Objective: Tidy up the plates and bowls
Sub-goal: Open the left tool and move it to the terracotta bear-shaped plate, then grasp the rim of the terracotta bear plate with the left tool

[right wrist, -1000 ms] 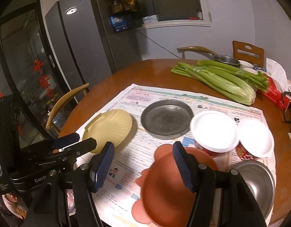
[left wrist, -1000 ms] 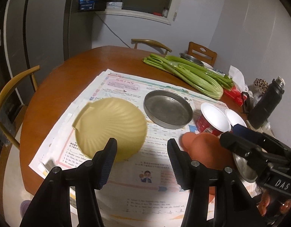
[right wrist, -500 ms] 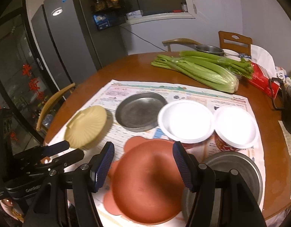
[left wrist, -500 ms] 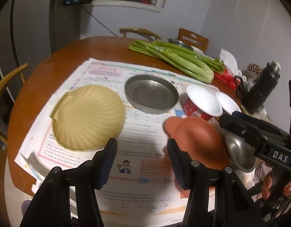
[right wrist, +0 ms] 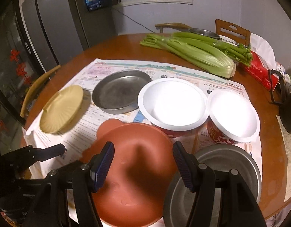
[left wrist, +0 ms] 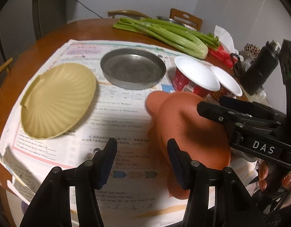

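Swung closer over terracotta-red eared plastic plate (right wrist: 134,172) since before — right gripper (right wrist: 143,162).
Left gripper (left wrist: 141,162) beside — both jaws wide, holding nothing.

White letters "DAS" stand on the right hand-held gripper (left wrist: 211,106).

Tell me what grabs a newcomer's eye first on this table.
The terracotta-red plate with rounded ears sits nearest, right under the open right gripper. Beyond it two glaring white-lined bowls stand beside a grey metal pan, with a yellow shell-shaped plate to the left. Long green celery lies across the far side.
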